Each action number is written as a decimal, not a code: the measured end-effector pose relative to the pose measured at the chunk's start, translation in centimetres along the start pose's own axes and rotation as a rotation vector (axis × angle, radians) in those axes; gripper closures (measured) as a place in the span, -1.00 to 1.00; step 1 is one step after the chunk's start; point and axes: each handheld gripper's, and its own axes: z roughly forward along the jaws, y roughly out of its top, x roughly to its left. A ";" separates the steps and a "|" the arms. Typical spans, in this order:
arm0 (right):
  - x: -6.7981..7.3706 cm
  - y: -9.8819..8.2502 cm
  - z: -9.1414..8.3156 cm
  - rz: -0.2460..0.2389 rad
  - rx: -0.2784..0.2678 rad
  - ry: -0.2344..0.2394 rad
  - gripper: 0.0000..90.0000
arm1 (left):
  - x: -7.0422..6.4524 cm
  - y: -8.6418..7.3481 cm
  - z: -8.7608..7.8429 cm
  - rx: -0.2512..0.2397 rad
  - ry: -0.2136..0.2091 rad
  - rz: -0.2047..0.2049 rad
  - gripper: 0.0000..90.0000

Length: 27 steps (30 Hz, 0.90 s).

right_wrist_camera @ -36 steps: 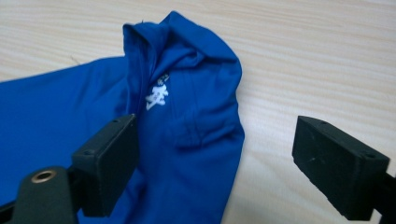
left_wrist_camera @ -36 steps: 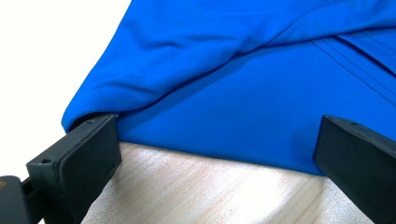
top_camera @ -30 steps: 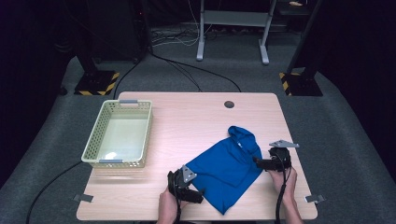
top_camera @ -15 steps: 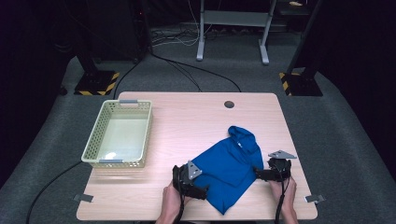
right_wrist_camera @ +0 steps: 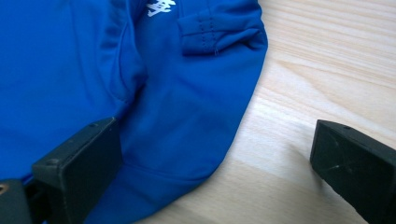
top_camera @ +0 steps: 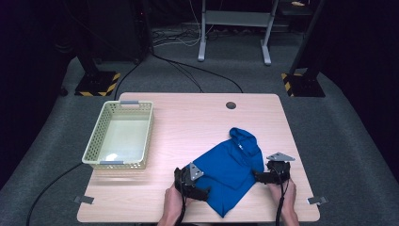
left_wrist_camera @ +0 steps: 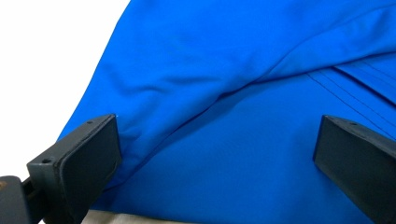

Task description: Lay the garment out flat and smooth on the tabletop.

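A blue garment [top_camera: 230, 165] lies spread and partly folded on the wooden table [top_camera: 188, 117], near the front edge. My left gripper [top_camera: 202, 192] rests at its lower left side. In the left gripper view its jaws [left_wrist_camera: 217, 144] stand open with the blue cloth [left_wrist_camera: 224, 84] spanning the gap, not pinched. My right gripper [top_camera: 258, 177] is at the garment's right edge. Its jaws [right_wrist_camera: 217, 154] have just been opening and stand wide. The folded cloth edge [right_wrist_camera: 187, 116] and bare wood lie between them, and one pad rests against the cloth.
A pale mesh basket [top_camera: 149, 132] stands on the left of the table. A round cable hole [top_camera: 230, 105] sits near the far edge. Black stands and cables are on the floor beyond the table. Two tape marks lie at the front corners.
My right gripper has come down toward the table at the garment's right edge. The left gripper has edged slightly onto the cloth.
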 end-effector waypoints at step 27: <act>1.4 0.0 0.0 -0.020 -0.001 0.039 -0.96 | -2.0 1.7 -1.1 -0.012 -0.060 0.041 -0.90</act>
